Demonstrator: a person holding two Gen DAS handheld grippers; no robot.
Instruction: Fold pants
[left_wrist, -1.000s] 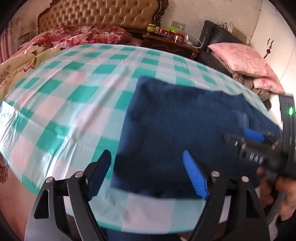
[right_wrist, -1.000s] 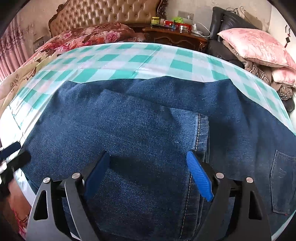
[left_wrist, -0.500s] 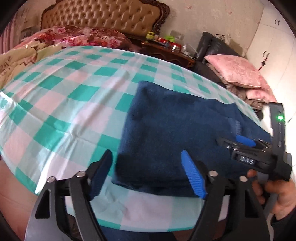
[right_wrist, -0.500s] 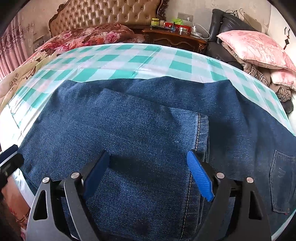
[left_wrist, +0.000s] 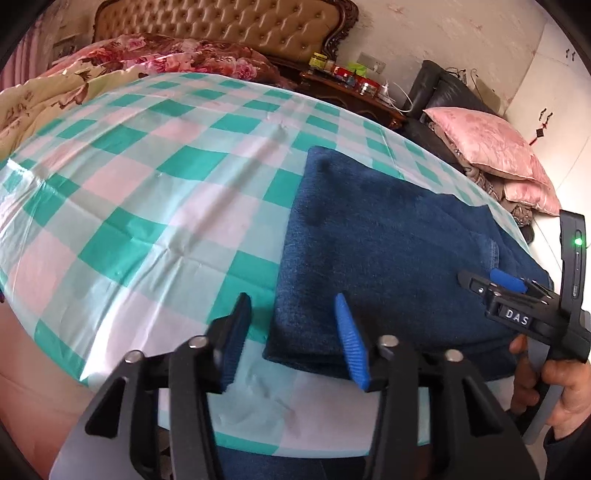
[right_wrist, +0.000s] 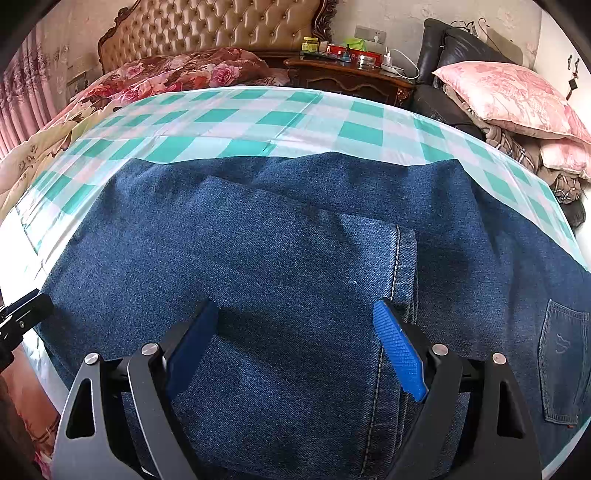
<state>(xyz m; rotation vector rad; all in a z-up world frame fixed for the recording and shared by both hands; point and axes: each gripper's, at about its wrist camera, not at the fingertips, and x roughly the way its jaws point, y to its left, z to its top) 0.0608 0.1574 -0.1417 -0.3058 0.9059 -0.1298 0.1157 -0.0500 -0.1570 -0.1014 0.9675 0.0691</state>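
Observation:
Dark blue jeans (left_wrist: 388, 251) lie folded on a table with a green and white checked cloth (left_wrist: 147, 192). My left gripper (left_wrist: 291, 332) is open and empty, just above the near left corner of the jeans at the table's front edge. My right gripper (right_wrist: 295, 332) is open and empty, low over the folded leg layer (right_wrist: 277, 277), whose hem with pale stitching (right_wrist: 397, 266) is by the right finger. A back pocket (right_wrist: 561, 362) shows at the right. The right gripper also shows in the left wrist view (left_wrist: 517, 306), held by a hand.
A bed with a tufted headboard (right_wrist: 221, 33) and floral bedding (right_wrist: 177, 77) stands behind the table. A wooden nightstand (right_wrist: 347, 74) with jars and a black chair with pink pillows (right_wrist: 517, 96) are at the back right.
My left gripper has pulled back and shifted left, from over the jeans to their near left corner, and its jaws stand a little narrower. The right gripper has barely moved.

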